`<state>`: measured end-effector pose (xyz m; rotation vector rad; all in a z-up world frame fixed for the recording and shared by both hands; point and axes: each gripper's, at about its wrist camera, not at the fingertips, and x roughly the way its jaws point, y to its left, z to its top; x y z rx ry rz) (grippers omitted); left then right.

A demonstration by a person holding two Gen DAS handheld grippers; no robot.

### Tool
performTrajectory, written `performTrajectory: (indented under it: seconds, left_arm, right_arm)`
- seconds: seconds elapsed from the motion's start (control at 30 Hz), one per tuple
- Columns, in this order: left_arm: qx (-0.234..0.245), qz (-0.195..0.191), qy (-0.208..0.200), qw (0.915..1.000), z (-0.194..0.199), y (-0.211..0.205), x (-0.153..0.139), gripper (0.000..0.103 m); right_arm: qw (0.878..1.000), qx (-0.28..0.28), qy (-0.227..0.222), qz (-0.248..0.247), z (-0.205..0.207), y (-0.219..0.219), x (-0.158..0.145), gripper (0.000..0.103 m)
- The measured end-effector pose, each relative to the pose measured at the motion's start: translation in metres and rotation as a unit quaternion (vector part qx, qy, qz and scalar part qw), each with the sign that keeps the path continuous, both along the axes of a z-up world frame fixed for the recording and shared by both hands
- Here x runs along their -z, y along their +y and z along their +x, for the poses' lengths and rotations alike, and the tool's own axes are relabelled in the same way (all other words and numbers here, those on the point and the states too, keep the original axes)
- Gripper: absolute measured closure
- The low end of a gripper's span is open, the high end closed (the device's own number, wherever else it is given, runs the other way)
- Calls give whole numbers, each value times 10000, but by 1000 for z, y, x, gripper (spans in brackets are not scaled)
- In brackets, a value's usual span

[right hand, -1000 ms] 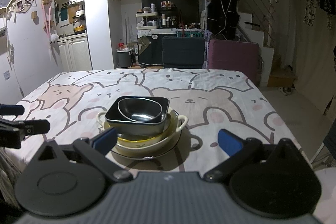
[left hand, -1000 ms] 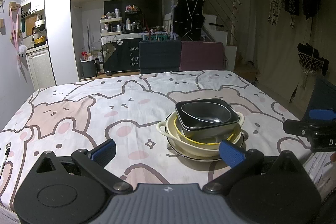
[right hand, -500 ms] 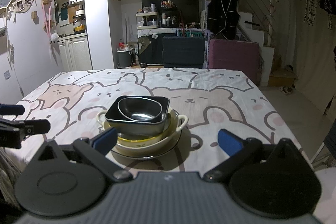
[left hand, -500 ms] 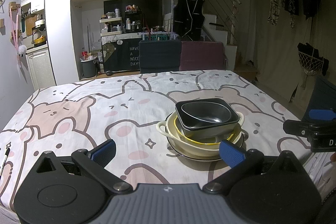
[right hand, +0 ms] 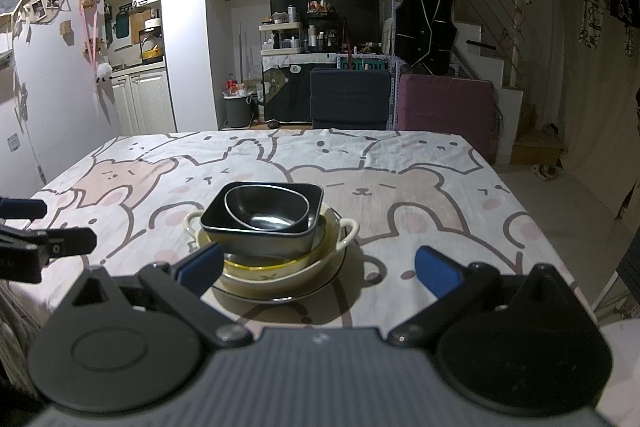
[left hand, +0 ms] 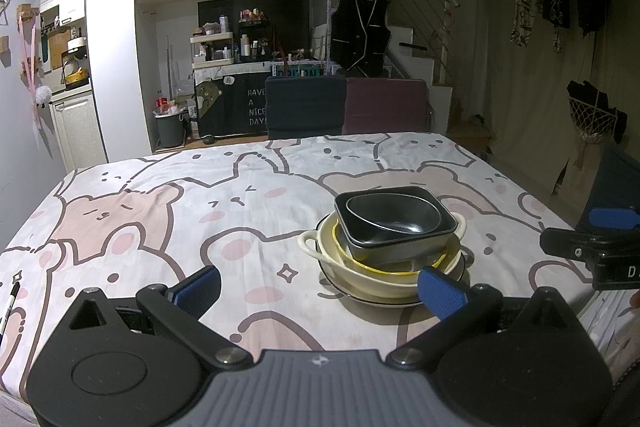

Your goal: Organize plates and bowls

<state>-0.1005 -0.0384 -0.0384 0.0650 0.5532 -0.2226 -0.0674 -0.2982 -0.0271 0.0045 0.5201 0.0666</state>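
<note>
Nested stack of dishes on a table [left hand: 120, 187] covered with a bear-print cloth, seen from both wrist cameras. The lowest piece, a flat plate [left hand: 380, 303], shows only as a thin dark-rimmed edge; the yellow-rimmed bowl [left hand: 400, 269] above it is largely hidden by the dishes it holds, and its depth cannot be judged. The left gripper [left hand: 318, 287] is held low and level at the near table edge, jaws wide apart and empty; the stack lies just ahead of its right fingertip, whose blue pad overlaps the plate's rim in this view. The right gripper [right hand: 318, 267] is posed likewise, jaws spread and empty, with the stack just ahead of its left fingertip. Each gripper appears cut off at the other's frame edge. The cream two-handled bowl [left hand: 316, 247] looks glazed and round; the dark square bowl [left hand: 400, 247] and the dark oval bowl [left hand: 394, 215] inside it look smooth and semi-glossy. A pen [left hand: 10, 303] lies far left, partly cropped.
</note>
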Motion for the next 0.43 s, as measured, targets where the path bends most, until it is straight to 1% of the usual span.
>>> performTrajectory:
  seconds: [0.43]
  left_arm:
    - [-3,4,-5,10000,1,0,0,0]
  right_arm:
    - [10000,1,-1,-2,0,0,0,0]
